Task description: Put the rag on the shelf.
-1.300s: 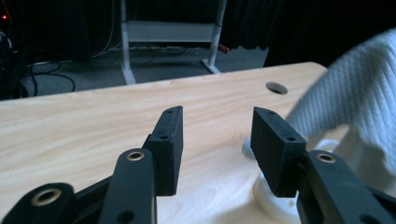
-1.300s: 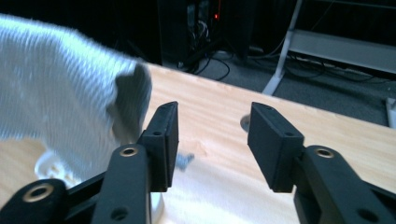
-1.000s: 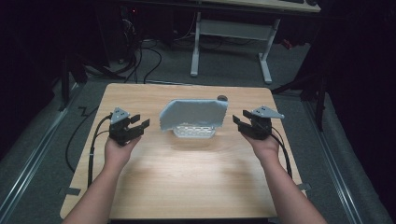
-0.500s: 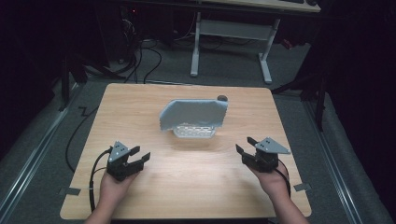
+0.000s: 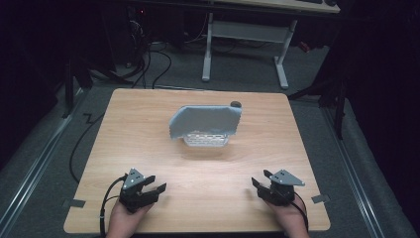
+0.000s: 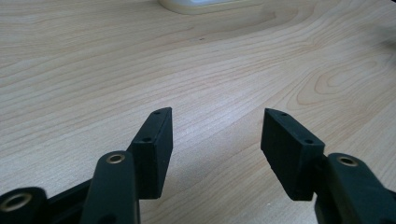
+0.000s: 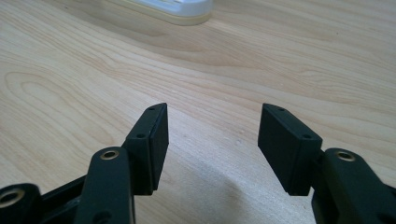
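A grey-blue cloth (image 5: pixel 204 120) is draped over a small white perforated basket (image 5: pixel 205 140) at the middle of the wooden table (image 5: pixel 148 124). My left gripper (image 5: pixel 151 187) rests near the table's front left edge, held by a hand, and stands open with nothing between its jaws (image 6: pixel 215 135). Near the front right edge my right gripper (image 5: pixel 261 181) is likewise open and empty (image 7: pixel 212 133). The basket's white base (image 6: pixel 196 4) peeks in at the top of the left gripper view, and its rim (image 7: pixel 173 9) at the top of the right gripper view.
A small dark round object (image 5: pixel 236 104) sits just behind the cloth's right corner. Cables (image 5: pixel 106 208) trail from the left gripper over the table's front edge. Beyond the table stand a white desk frame (image 5: pixel 242 39) and dark floor cables.
Both hands have drawn back from beside the basket to the table's front edge, with the grippers staying open. The cloth and basket have not moved.
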`<state>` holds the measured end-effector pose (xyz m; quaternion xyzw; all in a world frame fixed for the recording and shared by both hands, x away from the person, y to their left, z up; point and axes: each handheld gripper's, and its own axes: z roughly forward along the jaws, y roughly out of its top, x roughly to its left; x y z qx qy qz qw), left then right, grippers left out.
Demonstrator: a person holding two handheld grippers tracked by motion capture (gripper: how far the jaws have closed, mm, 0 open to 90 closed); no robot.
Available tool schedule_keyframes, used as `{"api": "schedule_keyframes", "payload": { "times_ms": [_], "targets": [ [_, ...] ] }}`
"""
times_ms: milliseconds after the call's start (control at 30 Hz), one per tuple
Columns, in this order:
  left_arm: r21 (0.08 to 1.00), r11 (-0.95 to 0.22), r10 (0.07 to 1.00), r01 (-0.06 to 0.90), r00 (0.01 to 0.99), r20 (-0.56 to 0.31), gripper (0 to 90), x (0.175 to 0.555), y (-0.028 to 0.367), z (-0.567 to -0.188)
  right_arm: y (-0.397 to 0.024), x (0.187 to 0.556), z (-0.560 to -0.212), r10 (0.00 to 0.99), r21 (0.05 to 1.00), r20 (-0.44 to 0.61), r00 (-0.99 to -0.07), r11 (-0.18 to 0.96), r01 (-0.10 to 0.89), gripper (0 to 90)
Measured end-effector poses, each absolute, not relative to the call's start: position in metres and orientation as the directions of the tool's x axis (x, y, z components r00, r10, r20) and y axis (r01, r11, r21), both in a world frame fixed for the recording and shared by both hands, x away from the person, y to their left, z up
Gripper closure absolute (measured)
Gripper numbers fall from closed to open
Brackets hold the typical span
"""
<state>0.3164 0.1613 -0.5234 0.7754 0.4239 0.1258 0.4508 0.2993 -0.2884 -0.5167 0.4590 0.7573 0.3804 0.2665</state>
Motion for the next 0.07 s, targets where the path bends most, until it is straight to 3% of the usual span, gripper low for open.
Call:
{"api": "schedule_keyframes", "payload": {
  "times_ms": [67],
  "targets": [
    [0.807, -0.234, 0.771, 0.543, 0.609, -0.186, 44.7, 0.3163, 0.1619, -0.5234, -0.2887, 0.3001, -0.517, 0.901, 0.824, -0.042, -0.432, 0.276, 0.494, 43.5]
  ]
}}
